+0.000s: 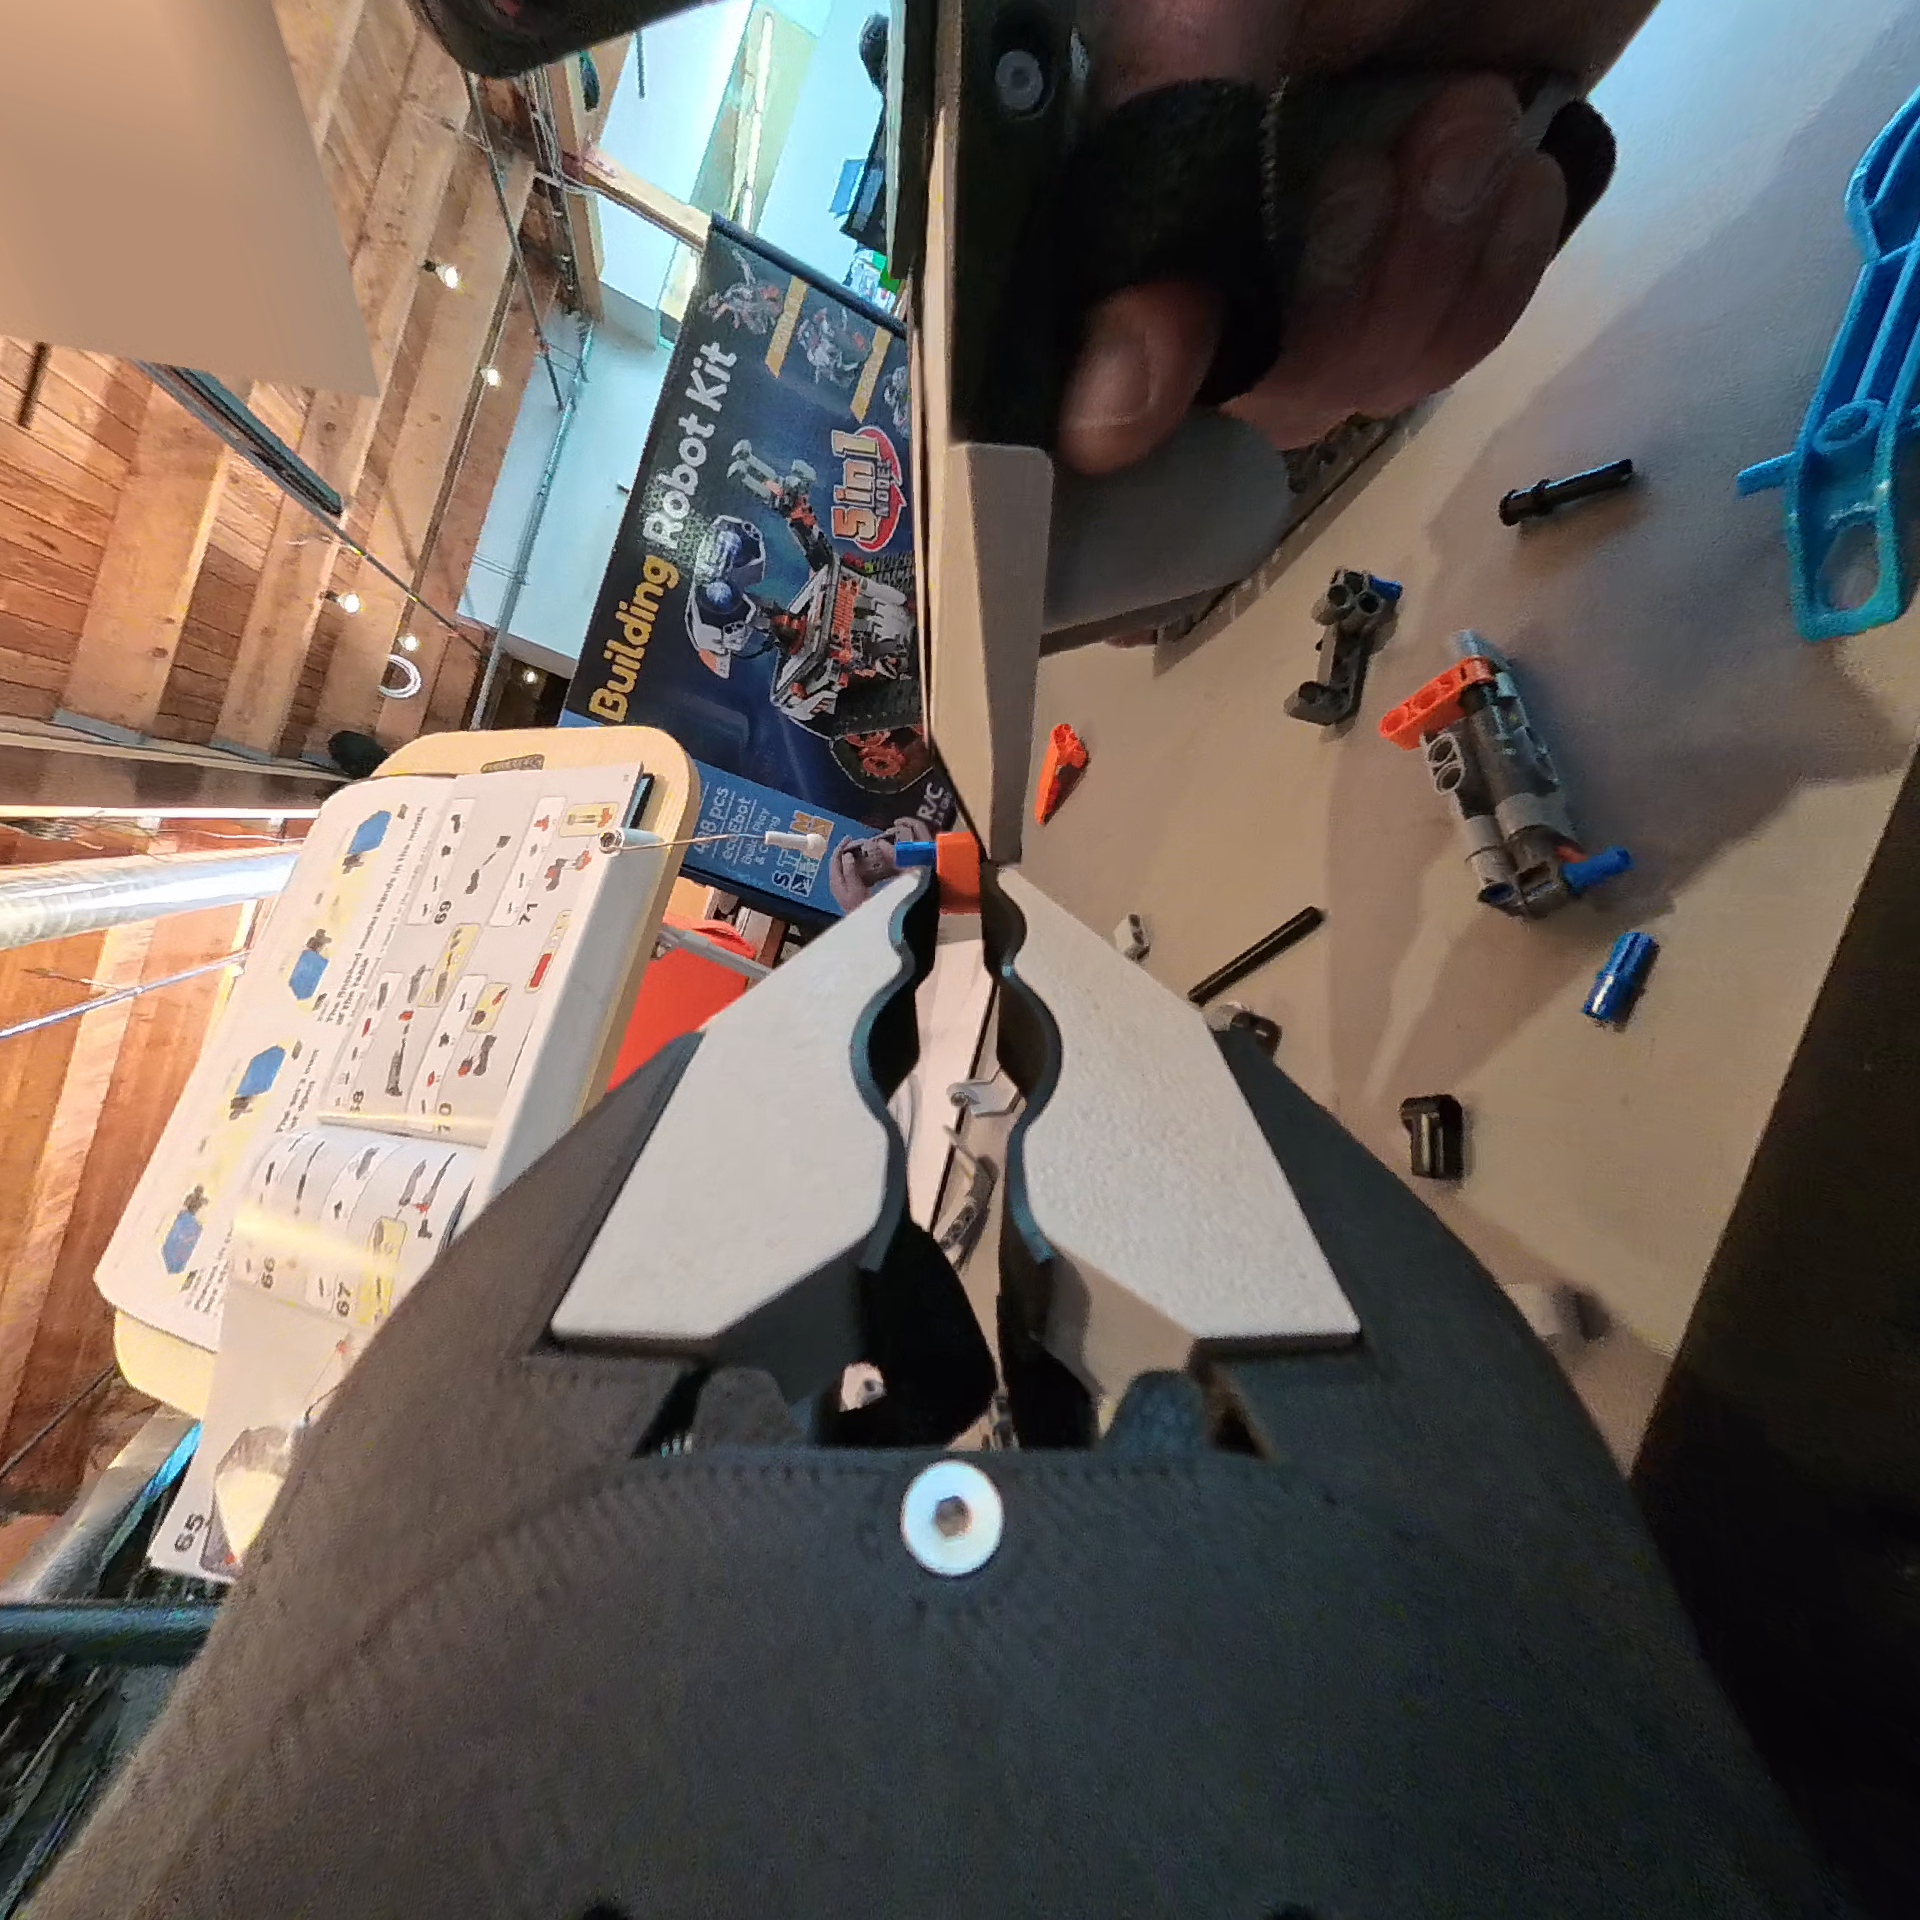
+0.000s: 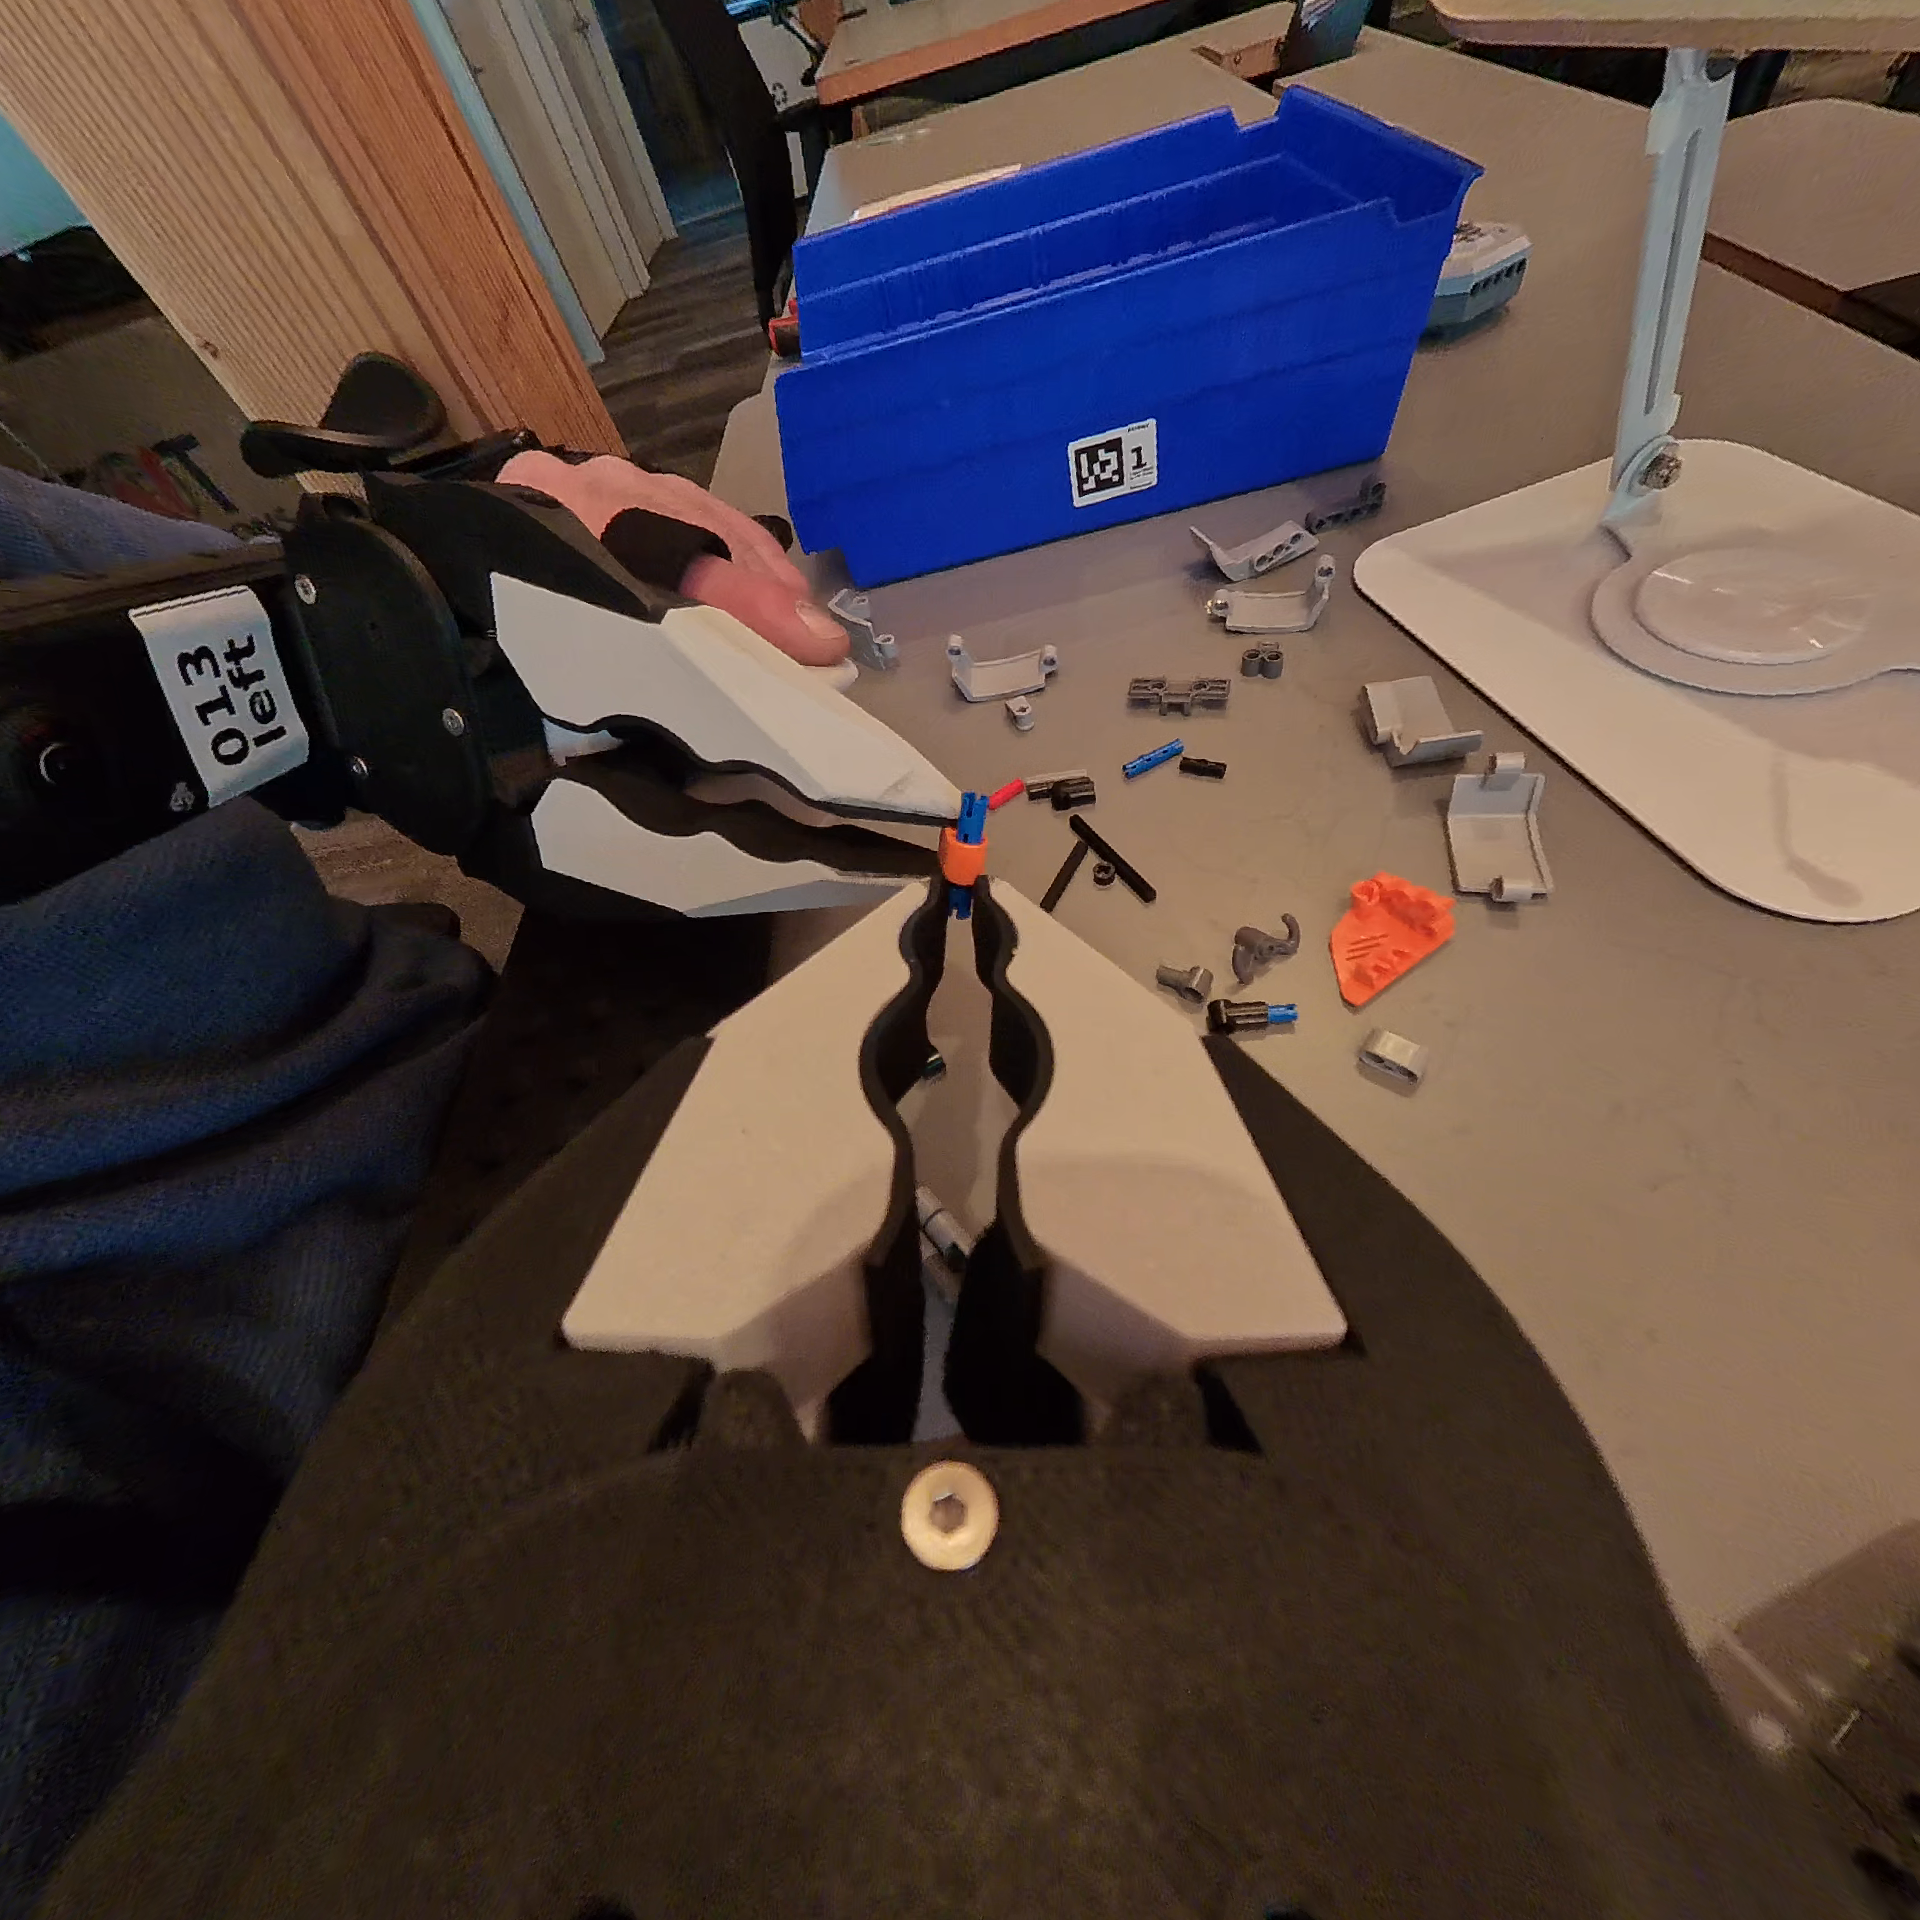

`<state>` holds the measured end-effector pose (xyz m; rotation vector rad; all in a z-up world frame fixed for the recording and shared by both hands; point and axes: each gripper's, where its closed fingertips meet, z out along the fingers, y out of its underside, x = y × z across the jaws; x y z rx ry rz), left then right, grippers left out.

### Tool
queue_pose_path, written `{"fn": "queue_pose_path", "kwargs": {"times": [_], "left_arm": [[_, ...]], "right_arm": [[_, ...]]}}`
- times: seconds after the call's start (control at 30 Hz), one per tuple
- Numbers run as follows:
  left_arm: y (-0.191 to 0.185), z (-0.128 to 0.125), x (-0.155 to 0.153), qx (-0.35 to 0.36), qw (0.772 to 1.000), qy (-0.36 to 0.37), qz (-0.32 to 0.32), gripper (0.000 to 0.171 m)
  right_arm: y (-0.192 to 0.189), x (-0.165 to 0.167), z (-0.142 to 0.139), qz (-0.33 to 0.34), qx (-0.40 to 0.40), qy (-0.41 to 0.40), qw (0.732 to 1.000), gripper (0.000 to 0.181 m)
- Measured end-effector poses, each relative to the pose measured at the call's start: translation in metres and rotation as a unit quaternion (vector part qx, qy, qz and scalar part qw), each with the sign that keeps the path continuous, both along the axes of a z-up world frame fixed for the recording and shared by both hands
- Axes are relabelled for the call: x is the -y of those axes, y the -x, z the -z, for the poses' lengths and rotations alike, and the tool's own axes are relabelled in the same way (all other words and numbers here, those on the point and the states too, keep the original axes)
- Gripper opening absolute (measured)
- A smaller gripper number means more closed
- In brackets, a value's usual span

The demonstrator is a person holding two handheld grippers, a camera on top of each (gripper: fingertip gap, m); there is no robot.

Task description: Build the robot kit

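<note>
A small orange bush (image 2: 960, 858) threaded on a blue pin (image 2: 970, 812) is pinched from both ends: the right gripper (image 2: 962, 891) is closed on the pin's lower end and the left gripper (image 2: 948, 823) on the upper end, clear of the tabletop (image 2: 1558, 1195), so both ends are steadied. Loose parts lie beyond the fingertips, before a blue bin (image 2: 1091, 343).

The light-blue plastic frame piece (image 1: 1860, 416) runs off the left wrist view's right edge. Behind the right claw (image 1: 992, 847), the dark printed cardboard box (image 1: 748, 582) is partly hidden. Small grey bits (image 2: 1184, 977) on the tabletop (image 2: 1558, 1195) are perhaps connectors.
</note>
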<state>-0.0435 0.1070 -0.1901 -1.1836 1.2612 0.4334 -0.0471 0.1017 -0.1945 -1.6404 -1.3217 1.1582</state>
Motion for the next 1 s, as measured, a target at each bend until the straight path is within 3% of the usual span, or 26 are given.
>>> {"fn": "queue_pose_path", "kwargs": {"times": [0.3, 0.4, 0.53, 0.6, 0.7, 0.87, 1.0], "left_arm": [[0.006, -0.002, 0.000, 0.037, 0.999, 0.028, 0.005, 0.006], [0.008, -0.001, 0.000, 0.051, 0.998, 0.047, 0.011, 0.013], [0.011, 0.000, 0.002, 0.094, 0.987, 0.122, 0.040, 0.022], [0.009, 0.006, 0.006, 0.114, 0.972, 0.196, 0.063, 0.028], [0.005, 0.001, 0.010, 0.152, 0.952, 0.246, 0.103, 0.028], [0.000, -0.003, 0.007, 0.174, 0.940, 0.265, 0.125, 0.005], [-0.001, -0.003, 0.003, 0.191, 0.934, 0.272, 0.129, 0.001]], "right_arm": [[0.005, -0.001, -0.001, 0.002, 0.006, -0.033, 0.999, 0.001], [0.004, -0.001, 0.003, -0.002, 0.031, -0.070, 0.997, 0.001], [0.003, -0.002, 0.009, -0.008, 0.084, -0.165, 0.983, 0.001], [0.002, -0.003, 0.010, -0.008, 0.104, -0.208, 0.973, 0.001], [0.001, -0.006, 0.010, -0.002, 0.124, -0.274, 0.954, 0.001], [0.000, -0.004, 0.008, -0.011, 0.140, -0.335, 0.932, 0.001], [-0.001, -0.005, 0.008, -0.012, 0.142, -0.341, 0.929, 0.001]]}}
